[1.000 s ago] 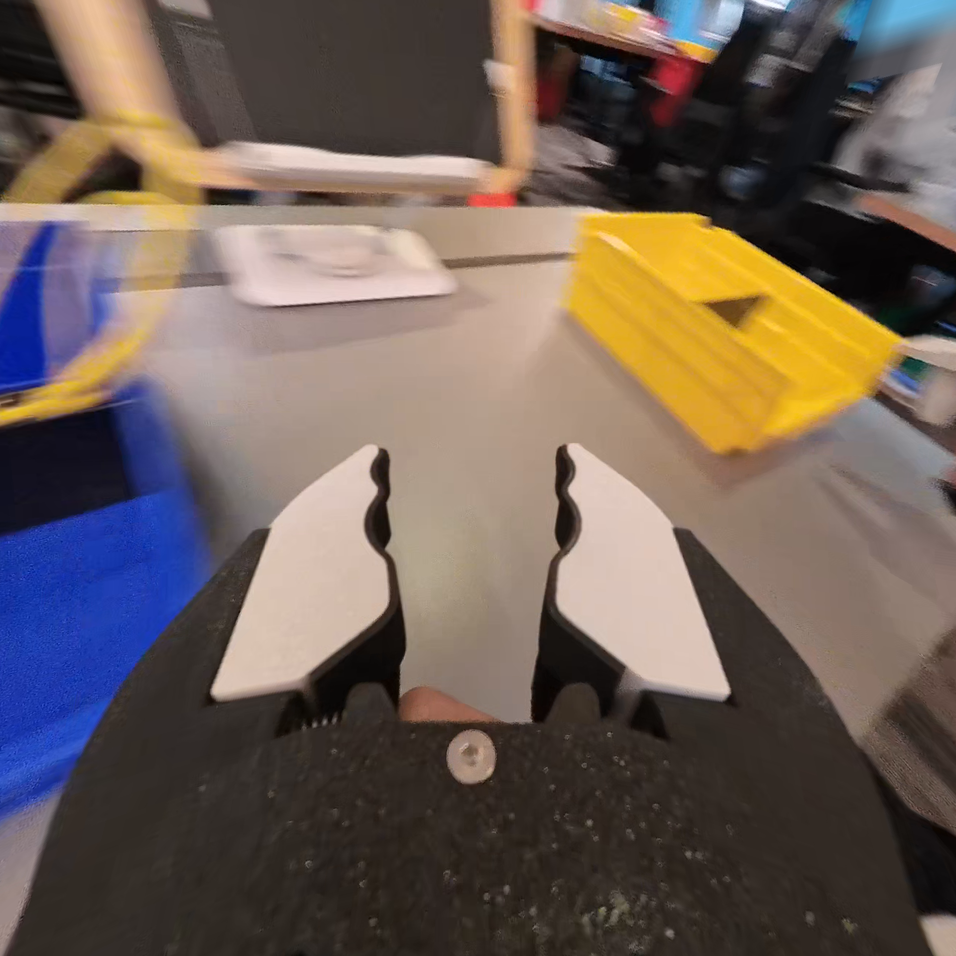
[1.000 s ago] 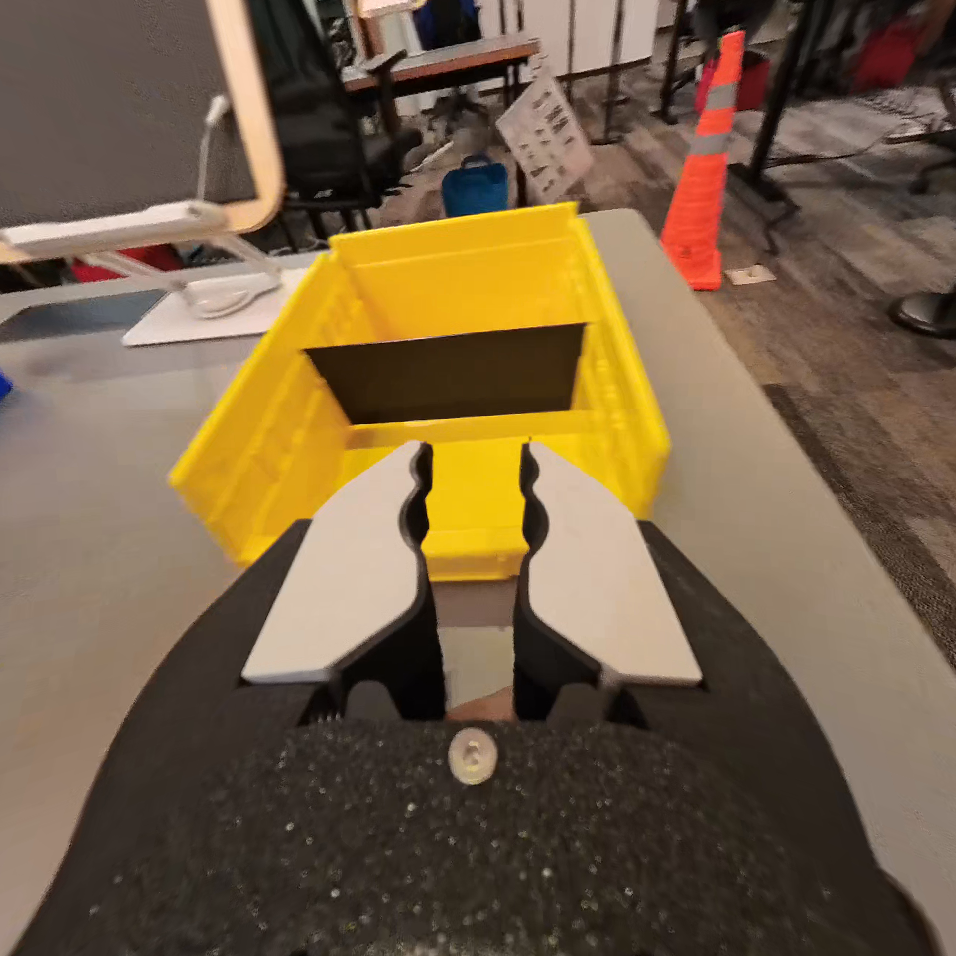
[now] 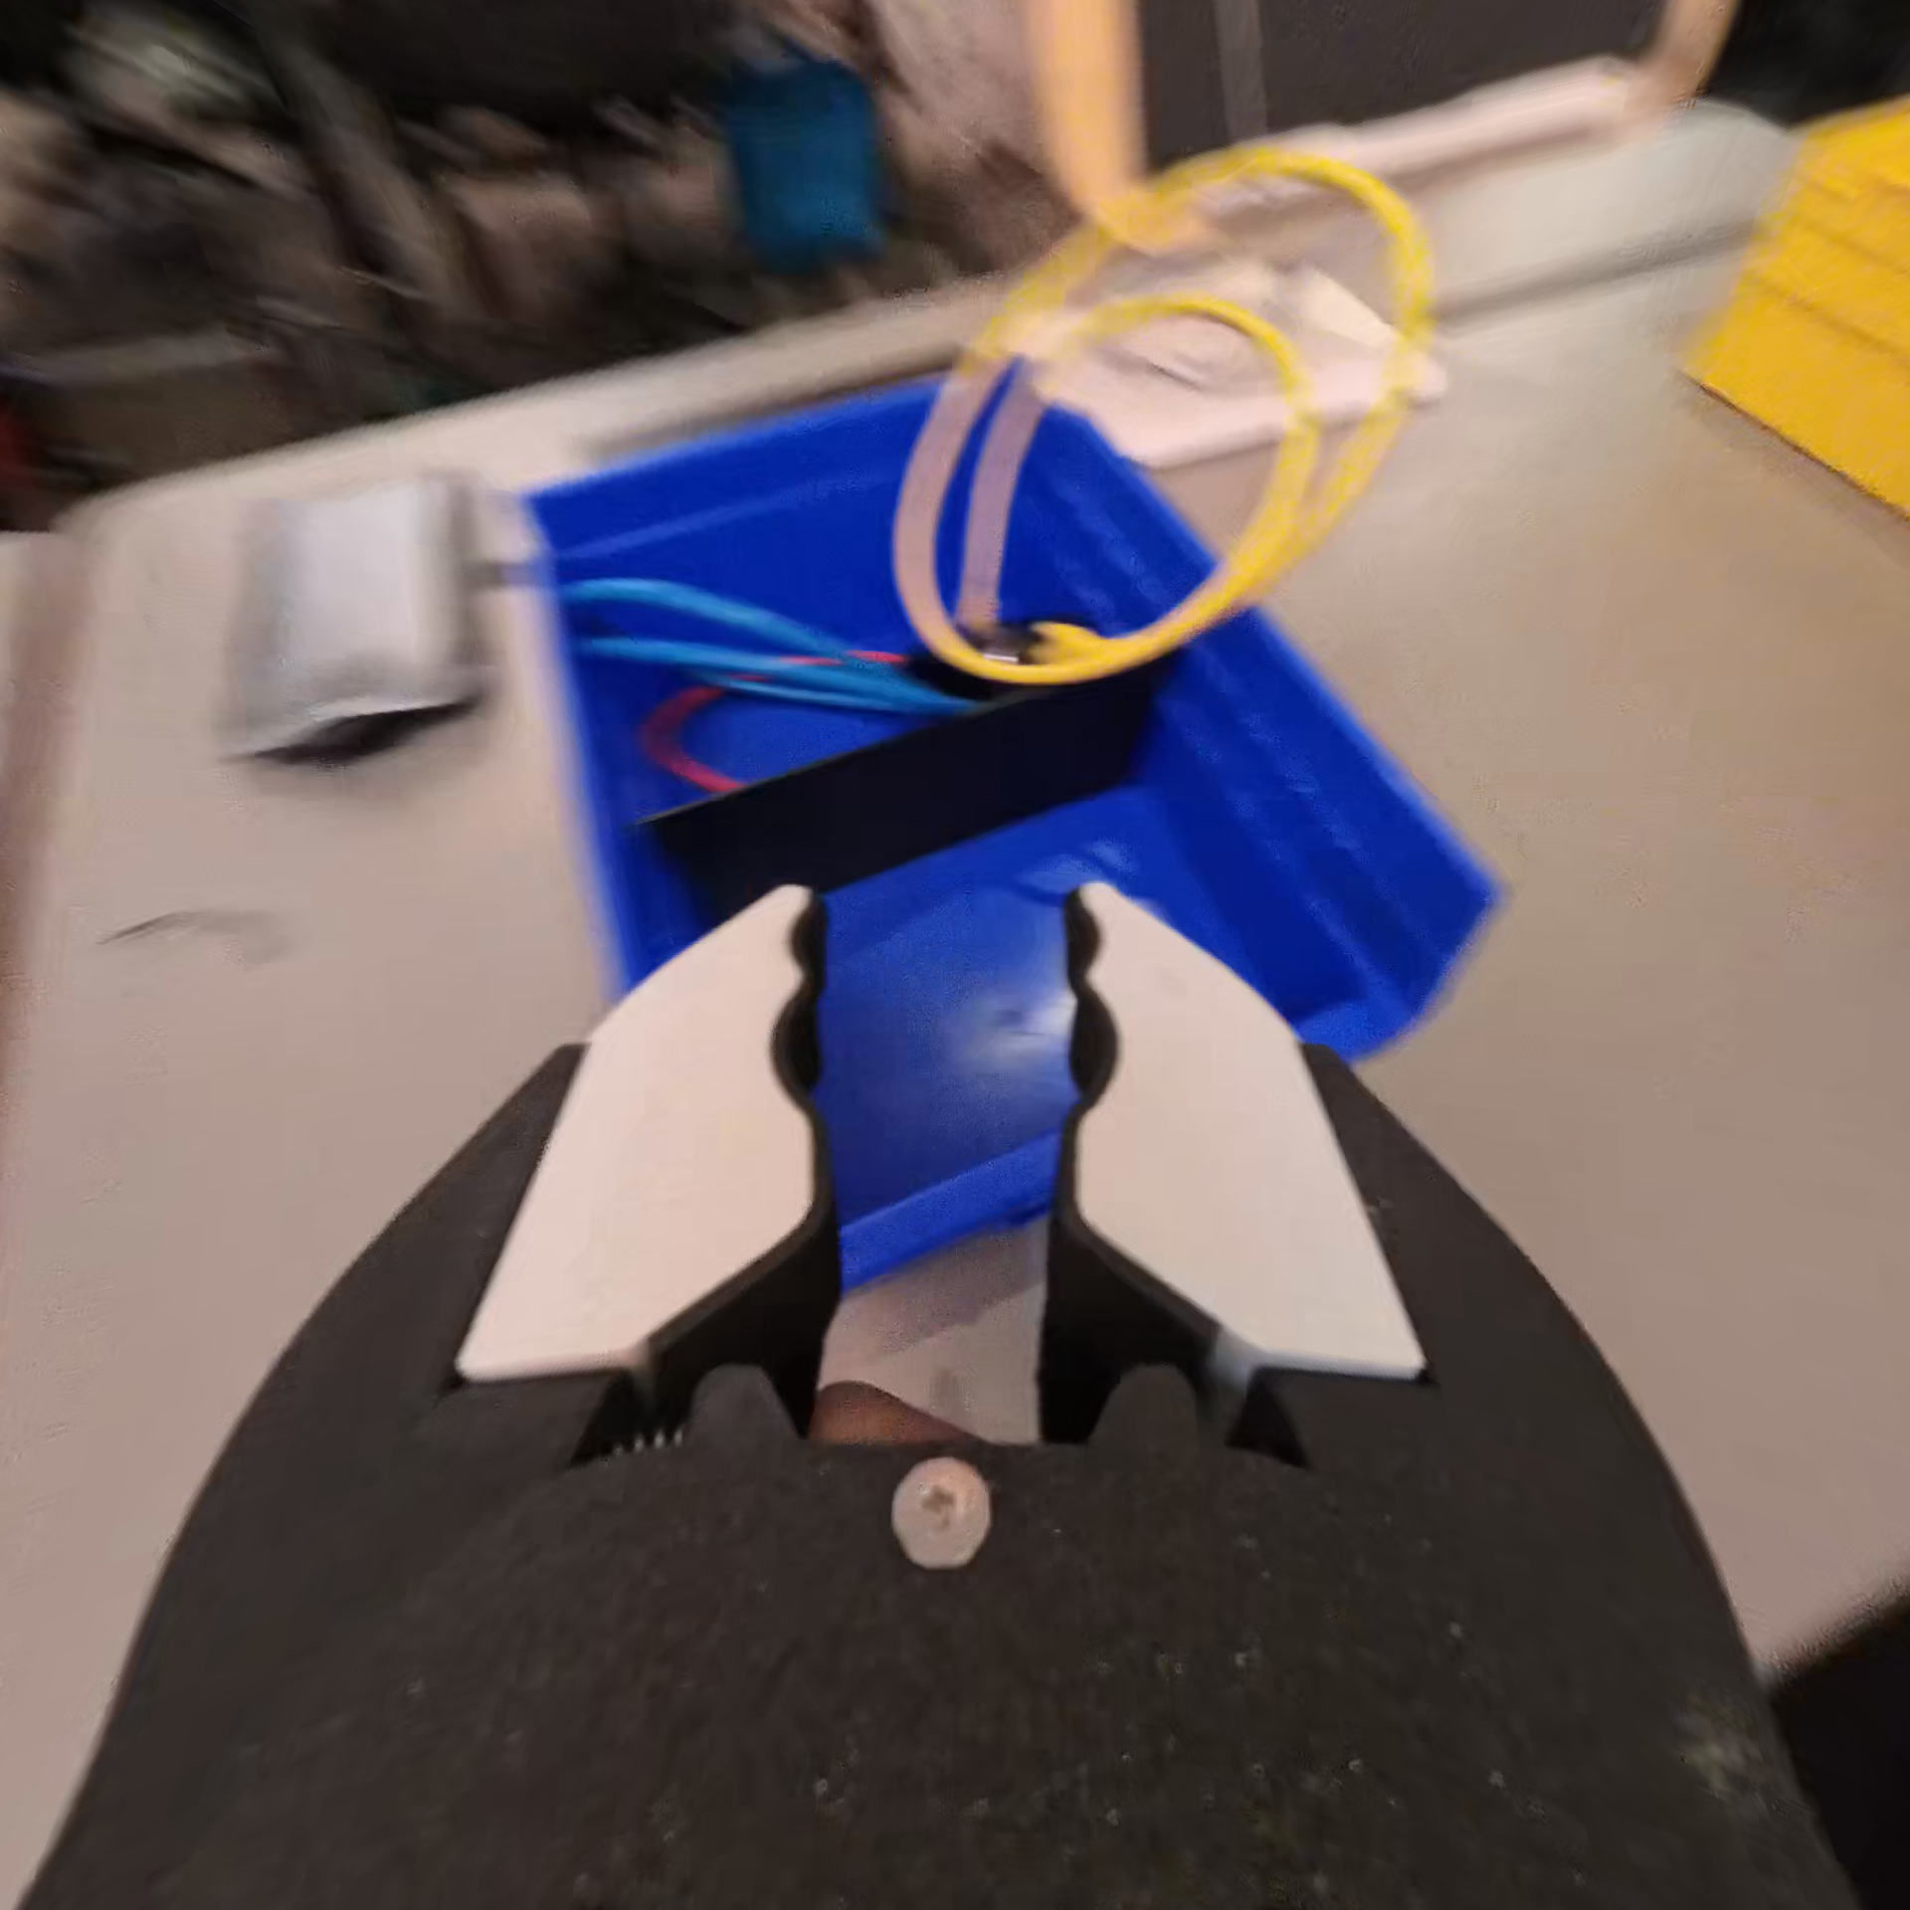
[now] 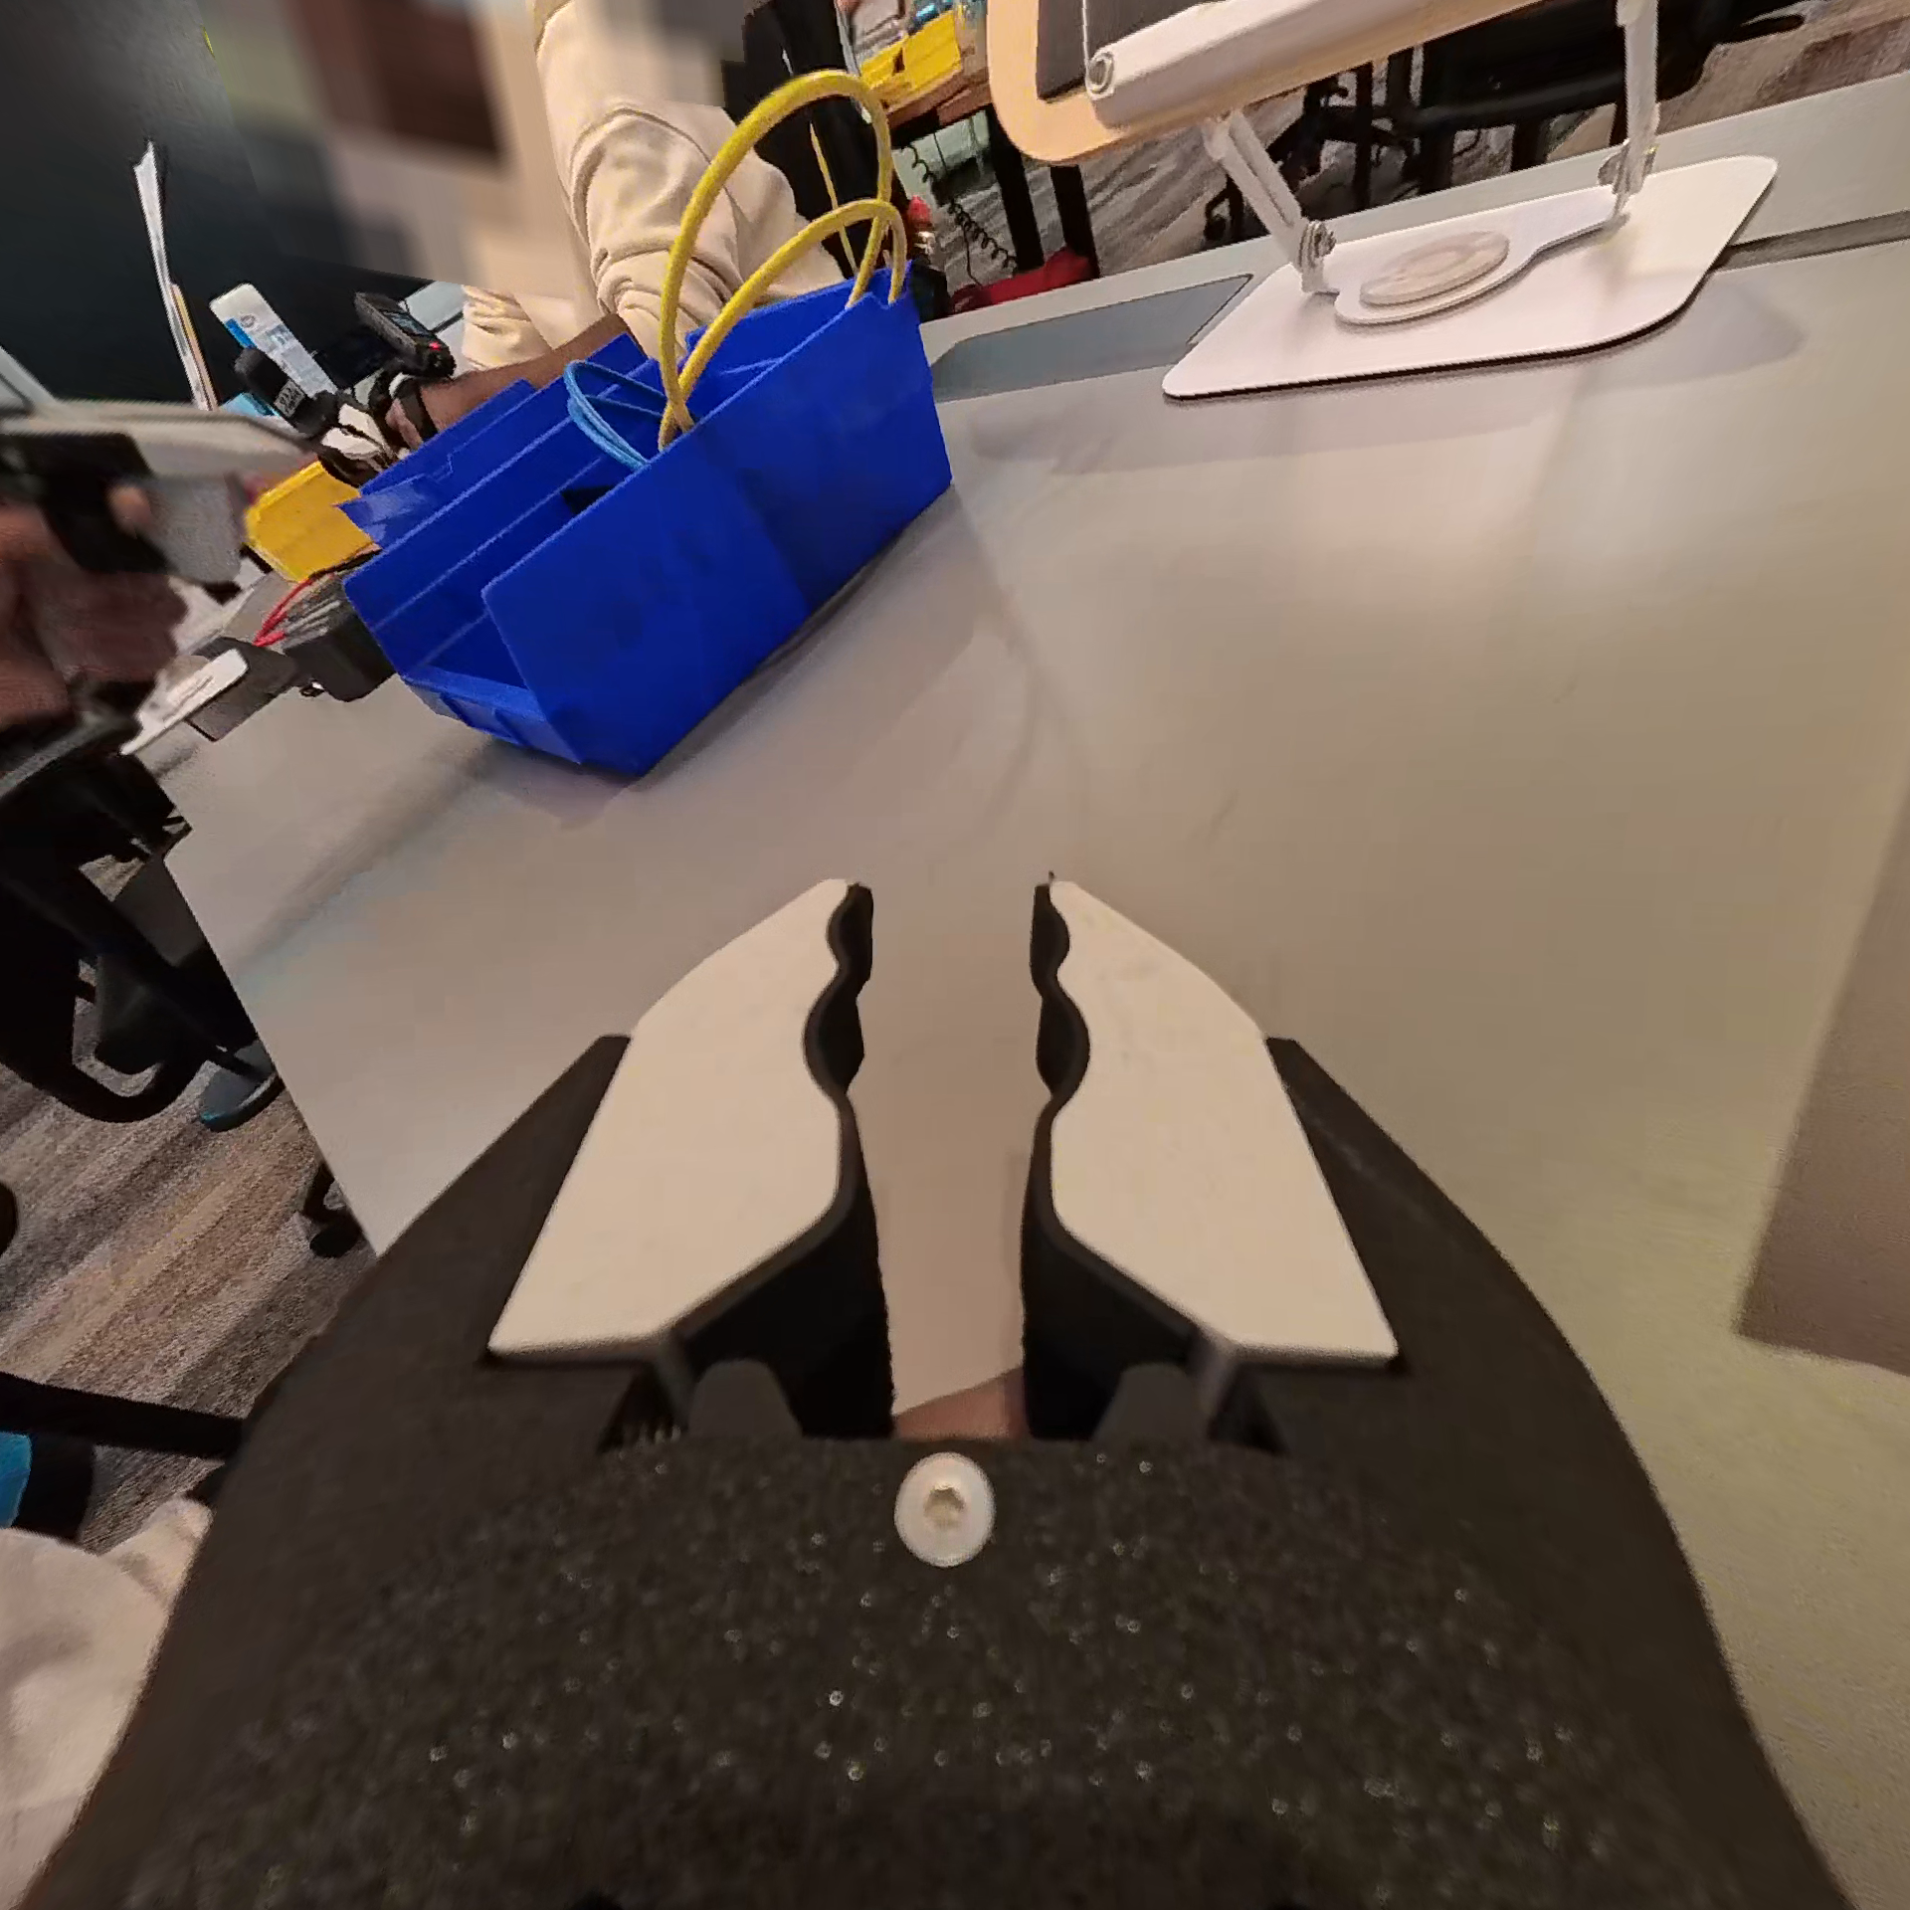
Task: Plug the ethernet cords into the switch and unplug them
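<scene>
Both grippers, left gripper (image 3: 943,910) and right gripper (image 4: 951,894), are hovering with fingers parted, empty. The springy, light yellow looped ethernet cord (image 3: 1333,413) in the blue plastic bin (image 3: 1292,786) is best gripped at its rigid plug.

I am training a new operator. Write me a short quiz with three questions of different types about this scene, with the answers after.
1. True or false: the left gripper is shut on a cord.
2. Multiple choice: the yellow cord loops up out of which container? A) the yellow bin B) the blue bin C) the white stand base
3. Short answer: what lies between the fingers of the right gripper?

Key
1. False. Its jaws stand apart with nothing held; the blue bin shows through the gap.
2. B, the blue bin; blue cords lie in it too.
3. Nothing but the bare grey table; the gripper is open.
</scene>
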The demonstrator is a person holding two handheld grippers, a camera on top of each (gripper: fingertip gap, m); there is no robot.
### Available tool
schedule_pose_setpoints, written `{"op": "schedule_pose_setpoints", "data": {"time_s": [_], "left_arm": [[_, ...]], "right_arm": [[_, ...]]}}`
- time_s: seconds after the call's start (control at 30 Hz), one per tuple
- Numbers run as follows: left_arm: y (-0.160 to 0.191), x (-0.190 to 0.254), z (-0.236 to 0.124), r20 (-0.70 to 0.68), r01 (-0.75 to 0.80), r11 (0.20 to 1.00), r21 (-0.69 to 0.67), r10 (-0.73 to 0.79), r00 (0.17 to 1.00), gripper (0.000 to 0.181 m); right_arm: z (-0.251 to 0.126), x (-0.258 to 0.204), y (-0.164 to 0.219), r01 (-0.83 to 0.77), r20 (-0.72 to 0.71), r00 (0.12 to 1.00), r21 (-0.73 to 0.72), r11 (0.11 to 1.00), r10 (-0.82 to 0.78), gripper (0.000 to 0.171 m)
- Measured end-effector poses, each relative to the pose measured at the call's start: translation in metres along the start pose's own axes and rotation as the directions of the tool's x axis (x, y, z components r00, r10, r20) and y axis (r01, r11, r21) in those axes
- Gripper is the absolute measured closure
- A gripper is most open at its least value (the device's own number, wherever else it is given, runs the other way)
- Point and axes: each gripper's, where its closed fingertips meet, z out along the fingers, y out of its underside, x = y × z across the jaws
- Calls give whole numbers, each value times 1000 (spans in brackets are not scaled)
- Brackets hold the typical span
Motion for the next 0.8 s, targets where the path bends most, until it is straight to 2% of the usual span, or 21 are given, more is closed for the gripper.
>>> {"op": "schedule_pose_setpoints", "data": {"time_s": [0.03, 0.07, 0.1, 0.17, 0.23, 0.3, 0.4, 0.5, 0.57, 0.7, 0.8], "left_arm": [[-5, 18, 14, -133, -38, 996, -84, 26, 991, 124], [-6, 33, 28, -251, -106, 979, -172, 60, 966, 123], [-6, 35, 44, -314, -203, 946, -252, 118, 942, 122], [-8, 8, 81, -289, -398, 825, -402, 298, 910, 119], [-16, -10, 109, -347, -514, 692, -507, 383, 856, 125], [-23, -19, 130, -439, -593, 562, -577, 398, 805, 123], [-20, -39, 156, -543, -679, 327, -658, 419, 728, 120], [0, -35, 173, -645, -709, 198, -677, 304, 701, 120], [15, -32, 183, -681, -721, 148, -677, 248, 689, 115], [25, -12, 188, -744, -760, 167, -629, 154, 650, 128], [19, -2, 187, -761, -757, 251, -604, 102, 641, 129]], "right_arm": [[1, 0, 1, 0, 6, 1000, -8, 1000, 0, 141], [2, 0, 2, 1, 16, 1000, -18, 1000, -1, 140], [3, -1, 3, 4, 26, 1000, -26, 1000, -3, 140], [5, -2, 5, 7, 41, 999, -39, 999, -5, 140], [5, -2, 8, 0, 52, 999, -48, 999, 3, 140], [5, -4, 10, -10, 60, 998, -55, 998, 13, 140], [5, -4, 12, 6, 54, 999, -64, 998, -2, 140], [7, -1, 13, 16, 45, 999, -74, 997, -13, 140], [8, 0, 14, 3, 45, 999, -77, 997, 0, 140], [8, 5, 12, -50, 55, 997, -68, 996, 54, 140], [9, 7, 10, -93, 71, 993, -62, 994, 97, 140]]}}
